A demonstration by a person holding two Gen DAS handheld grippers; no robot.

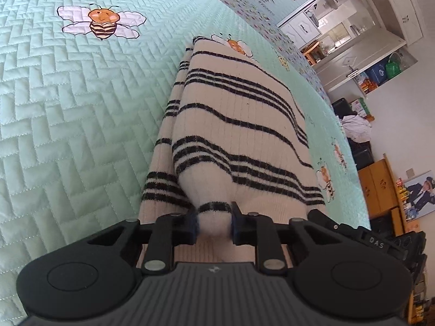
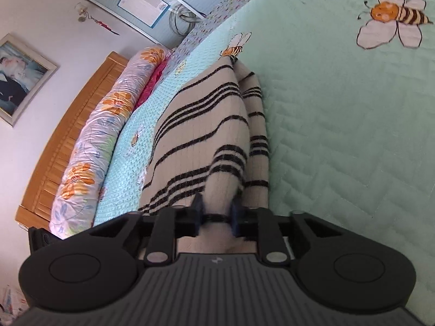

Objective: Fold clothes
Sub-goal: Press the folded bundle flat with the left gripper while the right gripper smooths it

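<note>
A cream knit sweater with black stripes (image 1: 236, 125) lies stretched along a mint-green quilted bedspread (image 1: 68, 125). My left gripper (image 1: 214, 224) is shut on a bunched end of it, the cloth pinched between the blue pads. In the right wrist view the same sweater (image 2: 201, 125) runs away from the camera, and my right gripper (image 2: 216, 218) is shut on another bunched end. Between both grips the fabric rises in a fold above the bedspread (image 2: 353, 135), with a lower layer showing beside it.
Bee prints (image 1: 102, 23) dot the bedspread. A flowered bolster (image 2: 100, 125) and a wooden headboard (image 2: 65, 141) line the bed's left side in the right wrist view. White cupboards (image 1: 361, 35), a wooden cabinet (image 1: 380, 187) and clutter stand beyond the bed edge.
</note>
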